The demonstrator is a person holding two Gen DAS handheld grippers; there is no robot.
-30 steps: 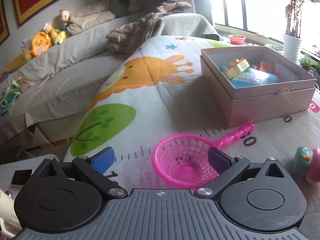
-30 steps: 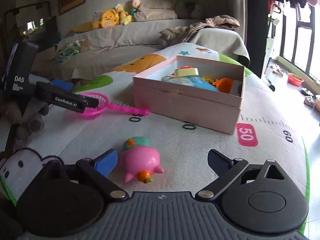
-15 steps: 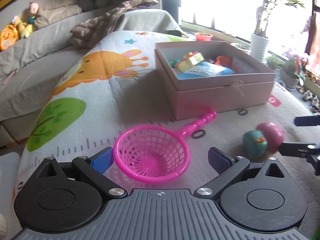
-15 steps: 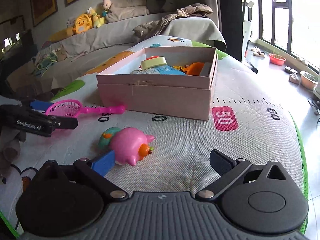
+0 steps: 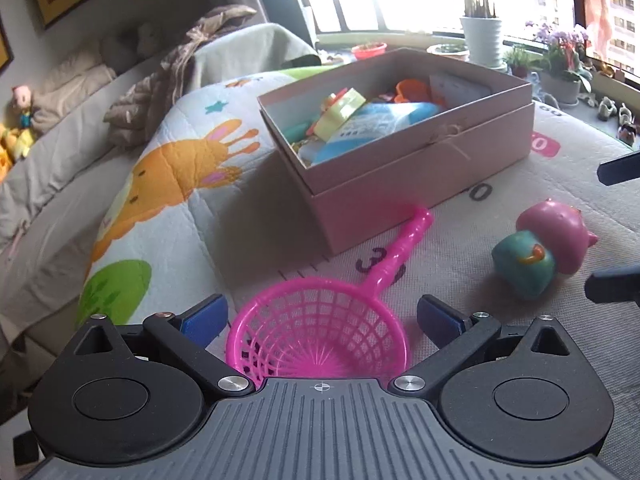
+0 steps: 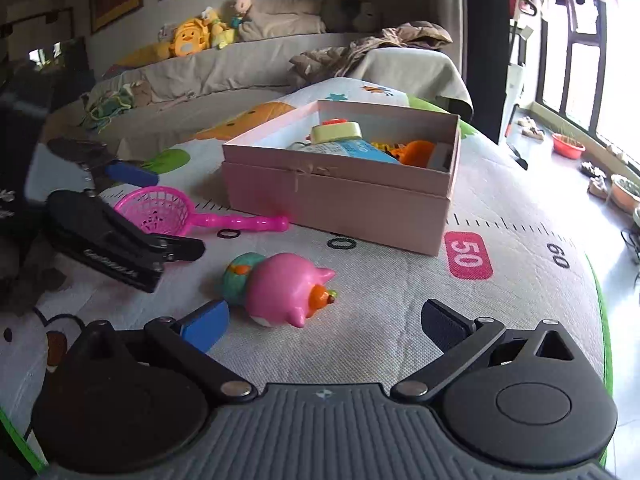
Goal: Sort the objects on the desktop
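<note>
Playmat (image 6: 400, 300) with box (image 6: 340, 204); left gripper (image 5: 320, 316) spread around net (image 5: 316, 336), probably untouched; right gripper (image 6: 324, 318) spread near pig (image 6: 288, 288).

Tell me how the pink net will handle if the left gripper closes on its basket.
The net looks like thin plastic mesh, so probably light and likely to flex if squeezed. Its long handle may droop or swing. The round rim might slip between the fingers.

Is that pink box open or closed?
Open. The pink box has no lid on top, and toys show inside.
</note>
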